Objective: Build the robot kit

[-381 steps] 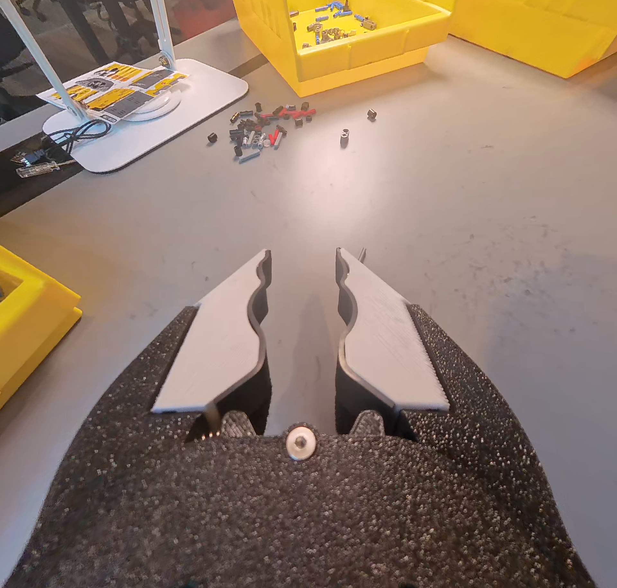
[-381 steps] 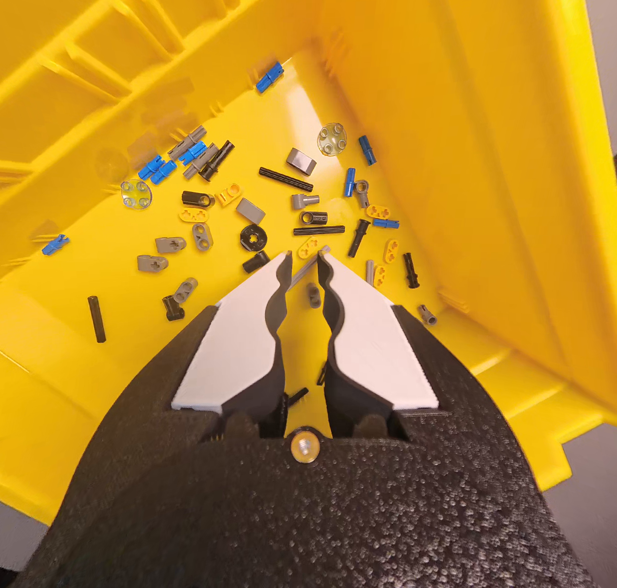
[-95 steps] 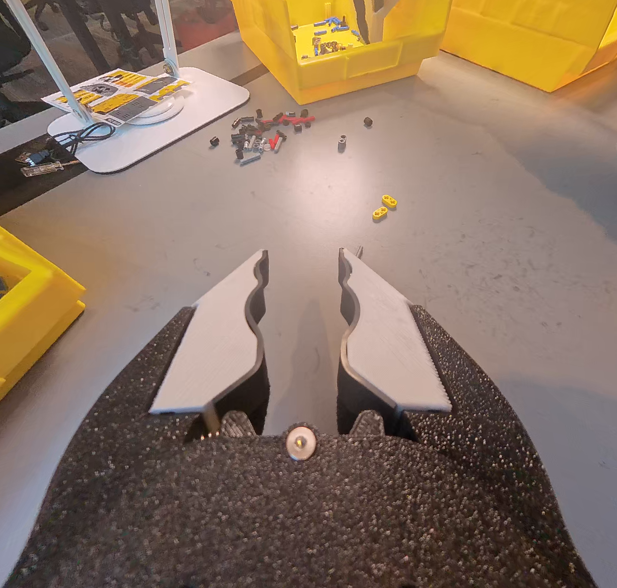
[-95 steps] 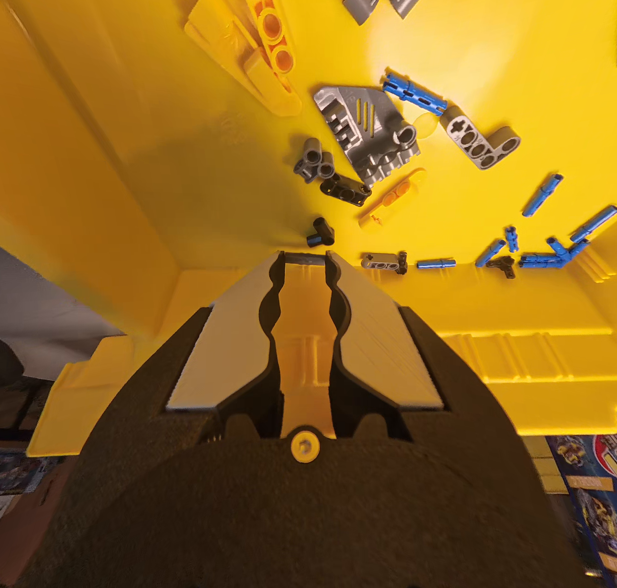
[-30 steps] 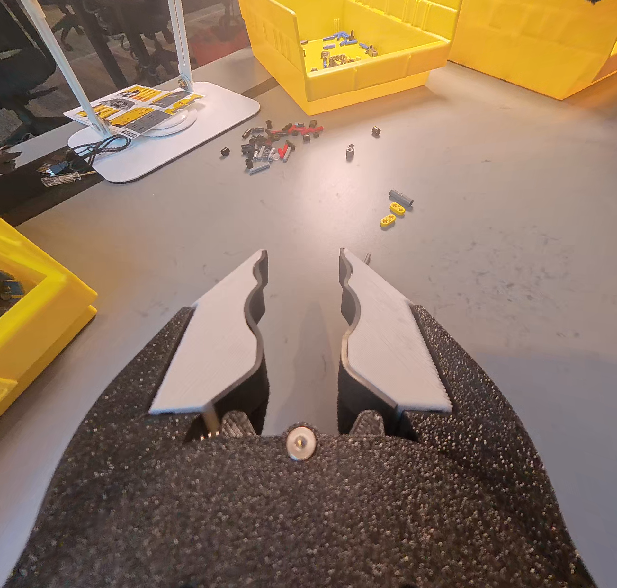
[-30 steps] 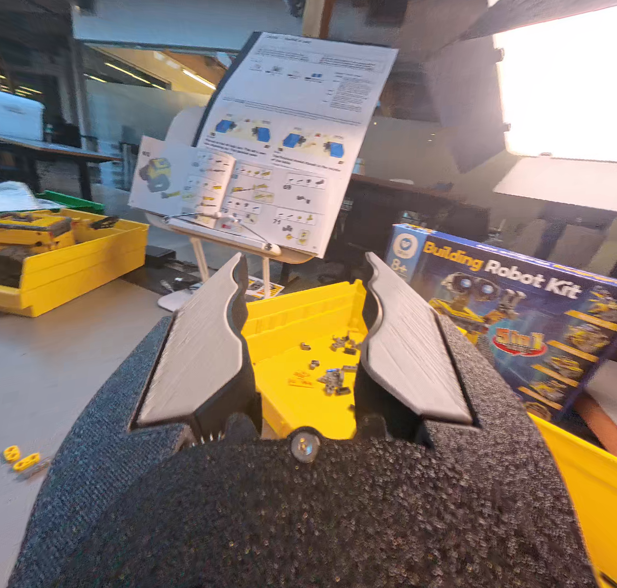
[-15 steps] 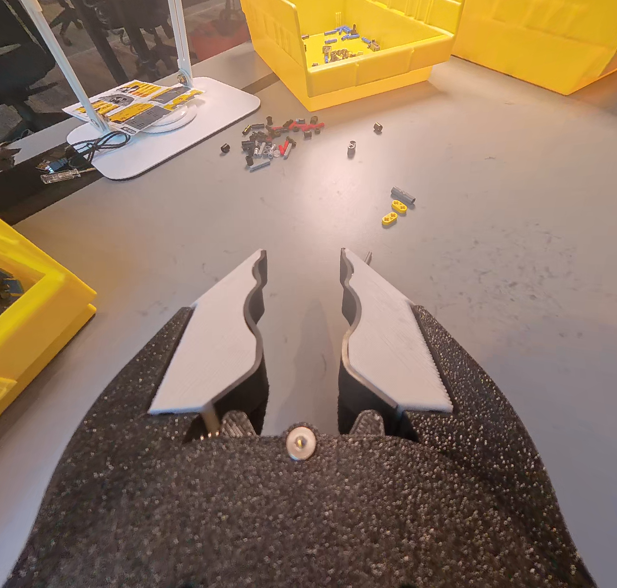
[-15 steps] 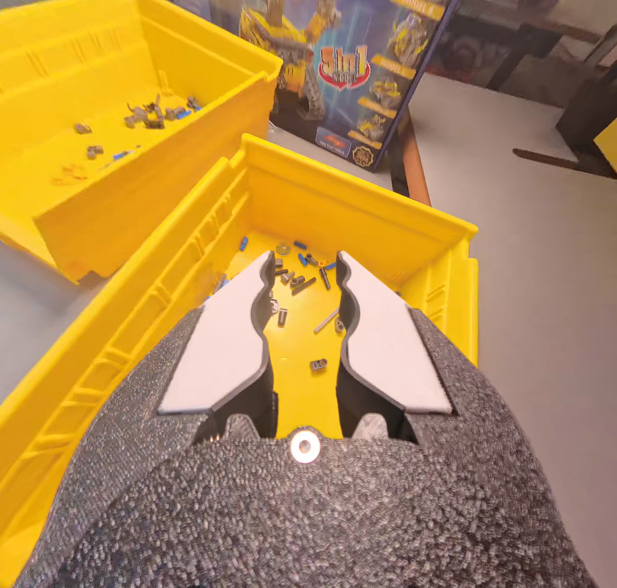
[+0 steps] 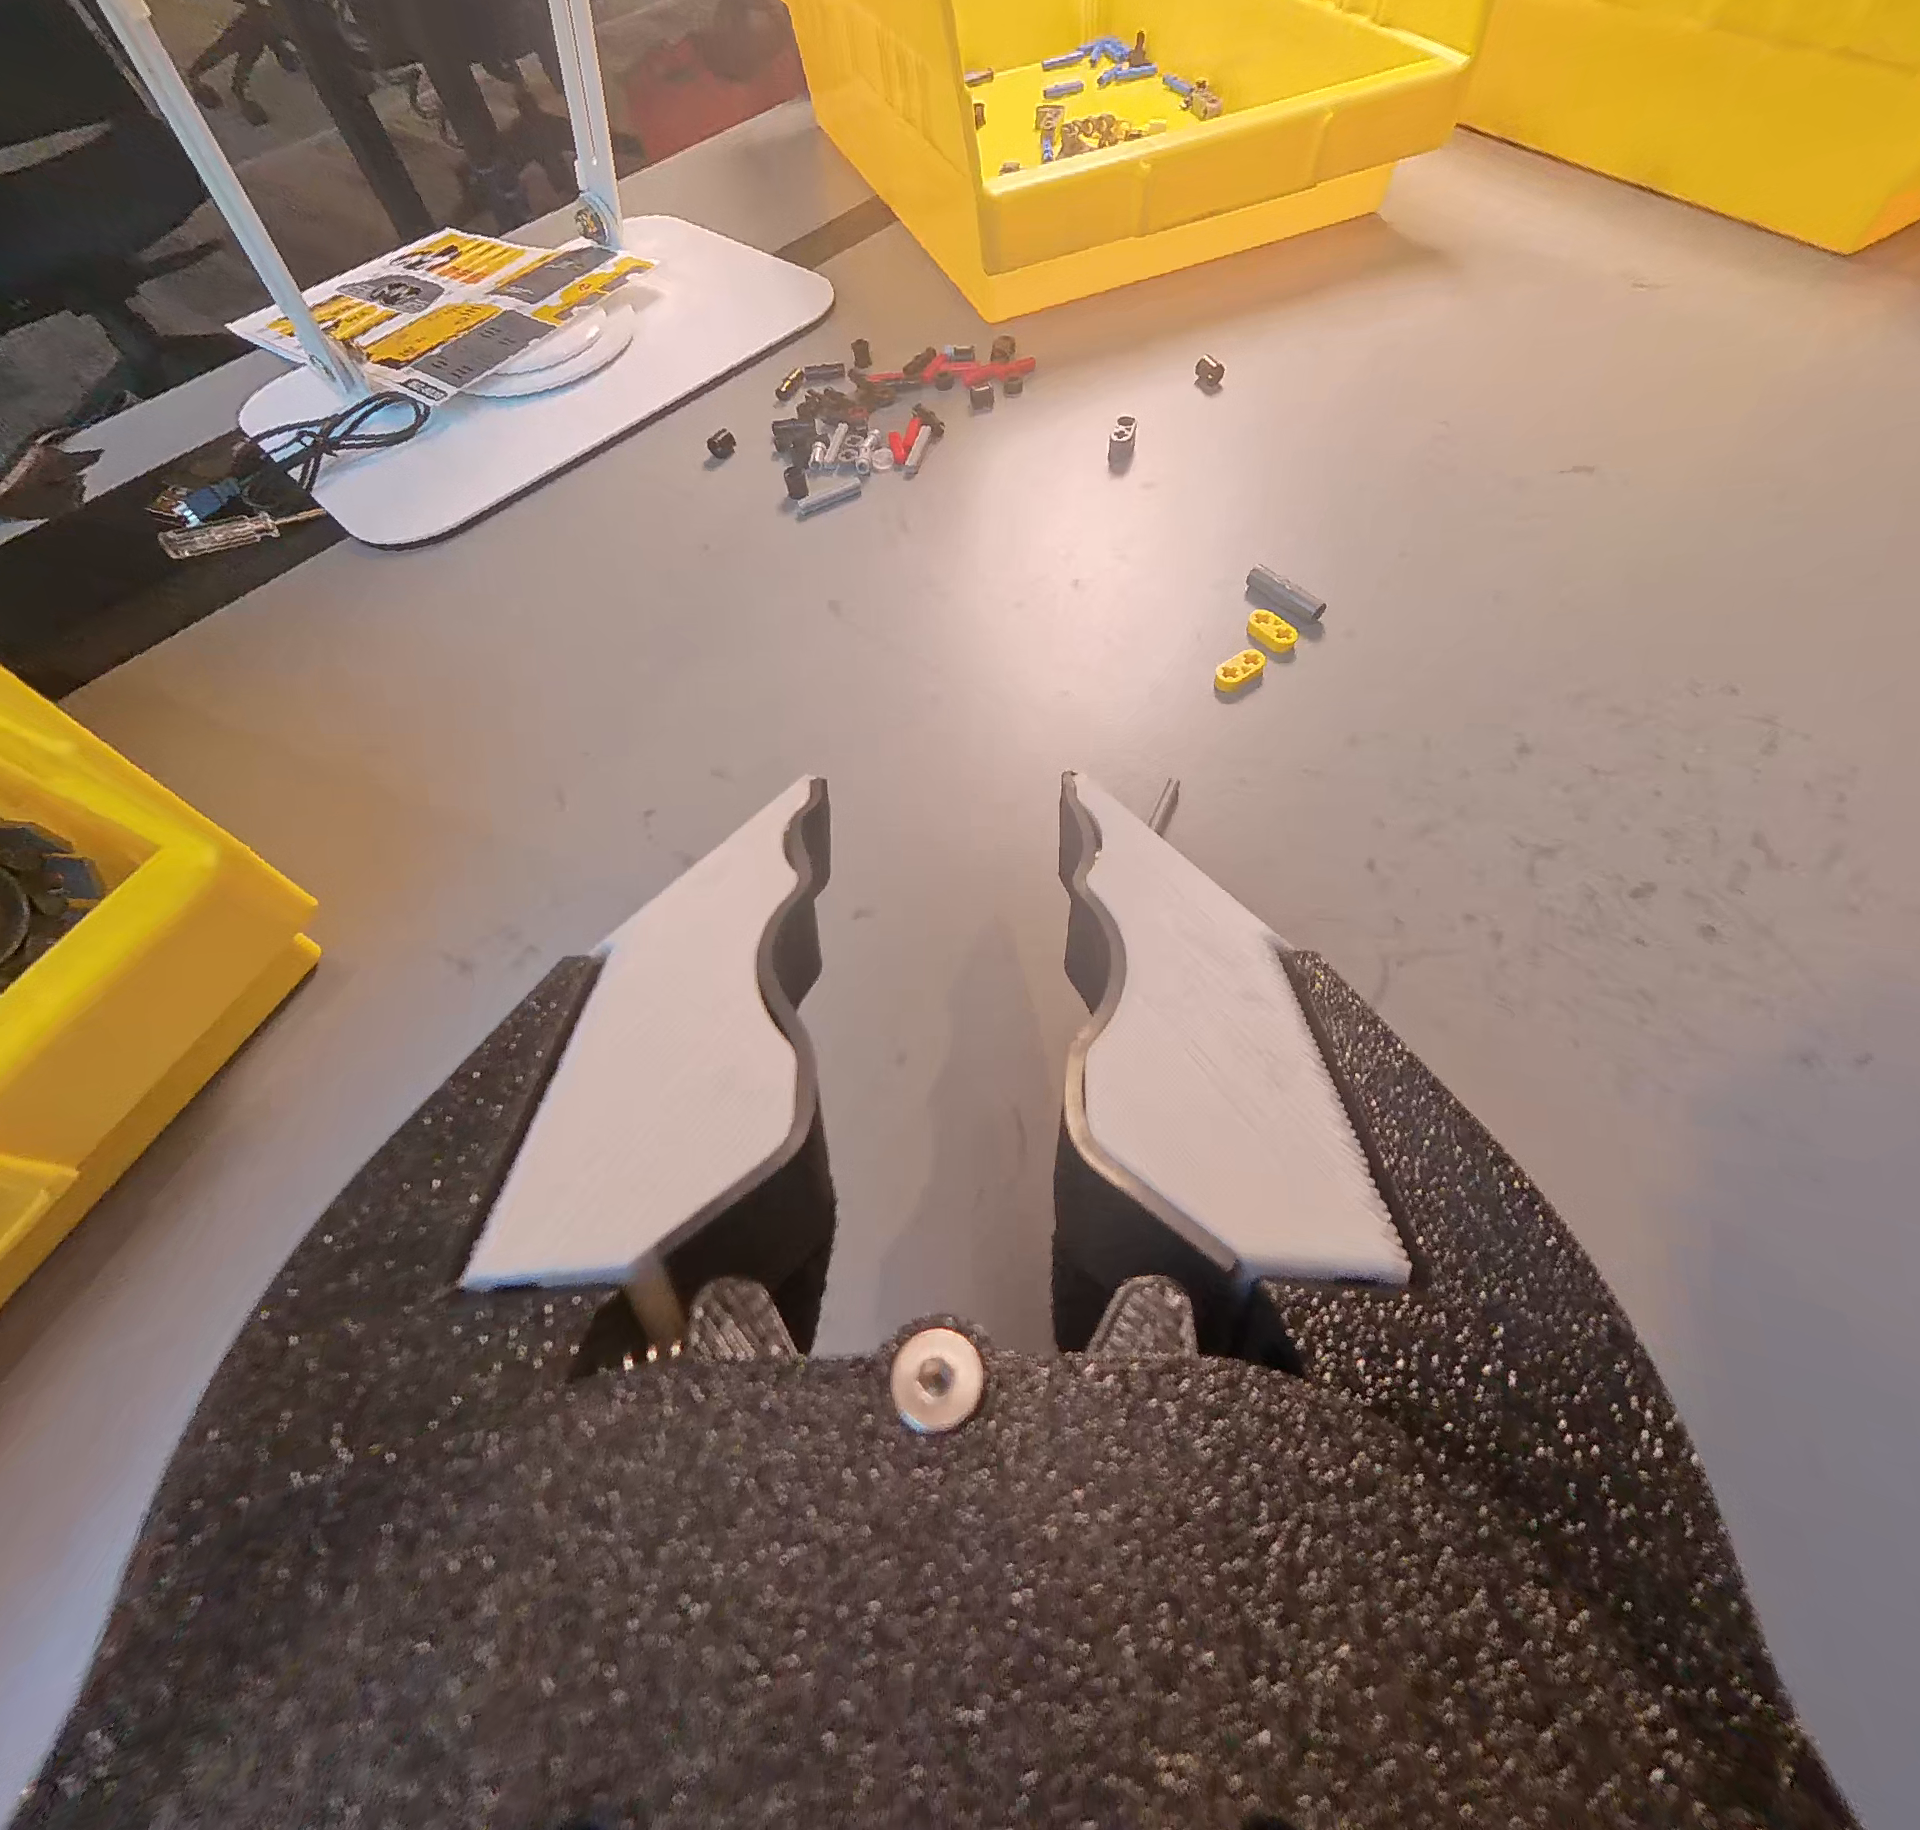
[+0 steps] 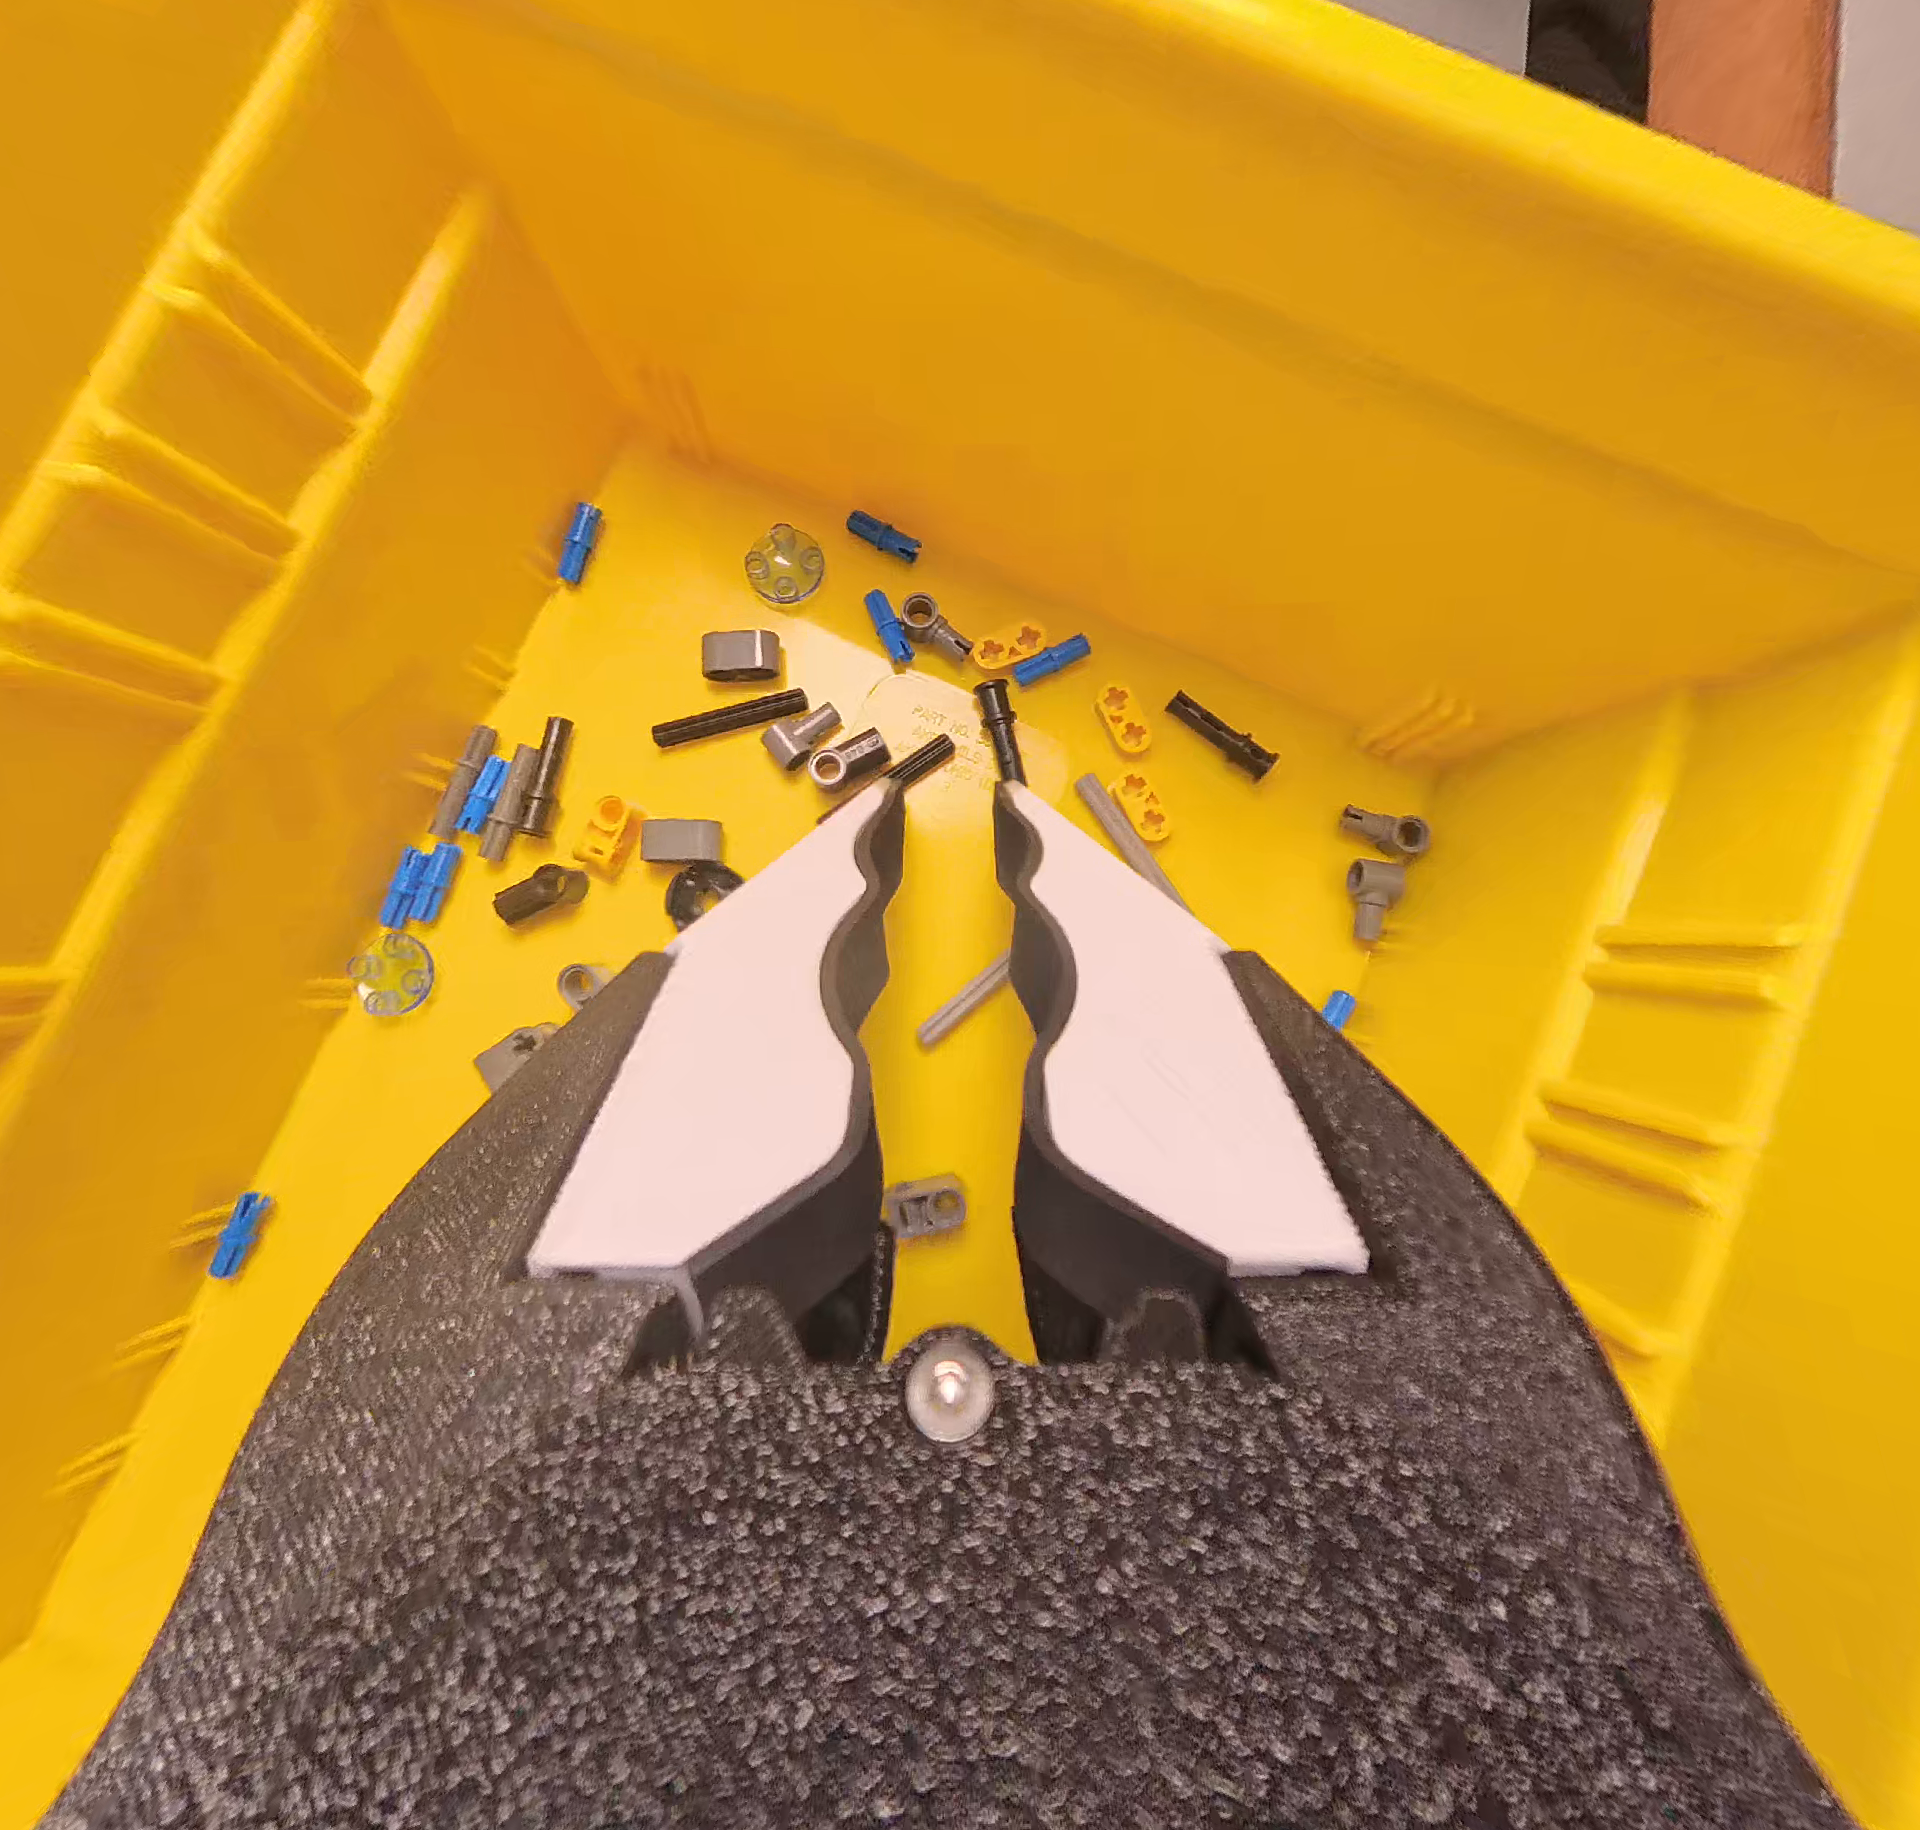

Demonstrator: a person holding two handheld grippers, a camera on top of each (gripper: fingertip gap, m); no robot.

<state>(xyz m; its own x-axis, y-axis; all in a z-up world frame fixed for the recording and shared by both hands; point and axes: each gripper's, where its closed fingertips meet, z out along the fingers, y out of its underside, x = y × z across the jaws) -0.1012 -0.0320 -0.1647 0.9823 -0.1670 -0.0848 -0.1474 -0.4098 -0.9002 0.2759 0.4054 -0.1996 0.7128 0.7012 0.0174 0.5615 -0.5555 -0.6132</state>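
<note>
Right now the right gripper (image 10: 945, 793) is down inside a yellow bin (image 10: 1143, 346), walls rising on three sides, the ribbed left wall (image 10: 208, 492) close by and the back wall just beyond the scattered parts, so there is little room to swing sideways. Its jaws stand apart with a narrow gap and nothing between them, only bare yellow floor. Just off the left fingertip lies a black rod (image 10: 920, 764) beside a grey connector (image 10: 847, 757); a black pin (image 10: 1000, 726) points toward the right fingertip, and a grey axle (image 10: 966, 1011) lies across the floor partly under the right finger. Further out are blue pins (image 10: 421, 881), yellow two-hole links (image 10: 1122, 715) and a clear round plate (image 10: 784, 562). The gripper looks steeply downward into the bin. Over on the other side, the left gripper (image 9: 943, 804) hovers low over an open grey table (image 9: 1455, 949), jaws spread wide and holding nothing, with plenty of clear surface ahead and to the right. Two yellow links (image 9: 1257, 650) and a dark grey tube (image 9: 1286, 591) lie well ahead to the right of its fingertips; a heap of black and red small parts (image 9: 883, 398) lies farther off. A yellow bin corner (image 9: 125, 970) sits close on the left, another open bin (image 9: 1195, 139) stands at the far edge, and a white stand base (image 9: 540, 409) carries a printed sheet (image 9: 447, 310).
</note>
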